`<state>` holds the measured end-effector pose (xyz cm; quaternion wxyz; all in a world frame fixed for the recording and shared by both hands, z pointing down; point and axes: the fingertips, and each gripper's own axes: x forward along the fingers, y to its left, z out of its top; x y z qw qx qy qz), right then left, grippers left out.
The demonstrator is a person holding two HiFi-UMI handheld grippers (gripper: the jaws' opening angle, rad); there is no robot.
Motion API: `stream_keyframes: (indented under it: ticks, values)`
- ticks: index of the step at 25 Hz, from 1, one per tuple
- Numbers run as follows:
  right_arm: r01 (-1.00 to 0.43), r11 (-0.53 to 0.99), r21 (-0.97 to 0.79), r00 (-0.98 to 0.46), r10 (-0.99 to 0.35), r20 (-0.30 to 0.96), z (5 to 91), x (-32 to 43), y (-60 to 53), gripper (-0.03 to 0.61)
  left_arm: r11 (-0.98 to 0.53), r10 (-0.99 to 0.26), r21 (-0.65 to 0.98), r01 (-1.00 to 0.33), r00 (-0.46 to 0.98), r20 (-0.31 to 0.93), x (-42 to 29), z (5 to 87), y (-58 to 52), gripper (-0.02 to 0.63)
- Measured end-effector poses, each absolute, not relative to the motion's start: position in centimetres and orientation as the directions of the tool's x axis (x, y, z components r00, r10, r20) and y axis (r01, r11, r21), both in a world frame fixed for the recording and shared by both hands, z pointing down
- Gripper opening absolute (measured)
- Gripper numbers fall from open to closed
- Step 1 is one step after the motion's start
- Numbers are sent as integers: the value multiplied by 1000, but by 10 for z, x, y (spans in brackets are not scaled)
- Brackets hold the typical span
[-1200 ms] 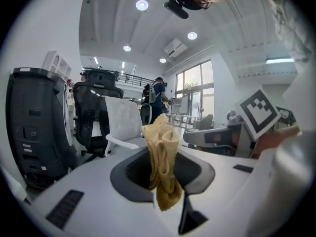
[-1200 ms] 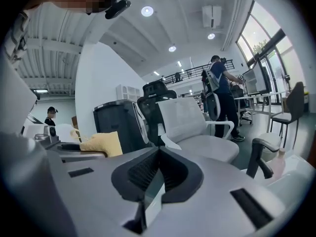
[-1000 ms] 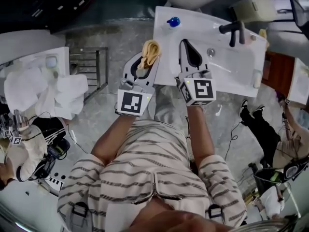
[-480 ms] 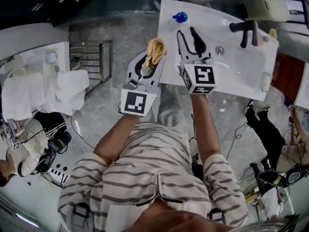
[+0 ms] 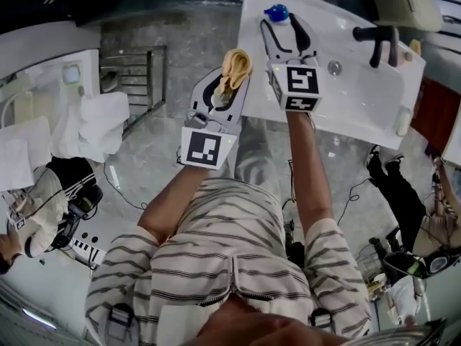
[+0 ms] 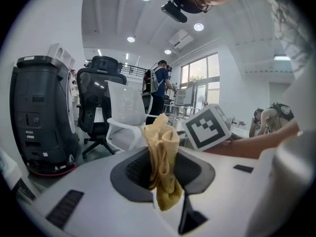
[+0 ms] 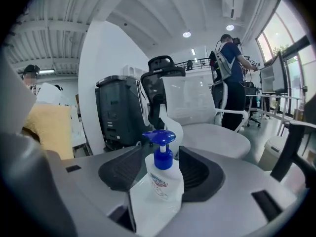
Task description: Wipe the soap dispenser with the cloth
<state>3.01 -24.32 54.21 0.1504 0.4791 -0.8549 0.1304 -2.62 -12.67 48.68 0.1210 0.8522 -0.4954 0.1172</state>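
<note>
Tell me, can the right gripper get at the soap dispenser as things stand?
Probably yes. The right gripper's jaws have just been opening and stand wide, with the soap dispenser upright between them; nothing blocks it.

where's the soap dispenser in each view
Head view: soap dispenser at top centre, on the sink's corner, at the tips of the right hand-held gripper.
Left gripper view: not in it.
Right gripper view: centre, between jaws that have just been opening, clear of it.
Shared landmark: the yellow cloth, in all three views.
</note>
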Motion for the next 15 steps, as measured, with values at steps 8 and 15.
stream_keyframes:
  ticks: [8, 15]
  values:
    - [-846, 533, -23, -495, -768, 406, 549, 25, -257, 186, -480, -814, 91, -873, 482, 324, -30, 495, -126, 98]
    - [-816, 577, 13, -513, -736, 441, 556, 27, -261, 133, -467, -819, 88, -880, 468, 333, -36, 497, -133, 98]
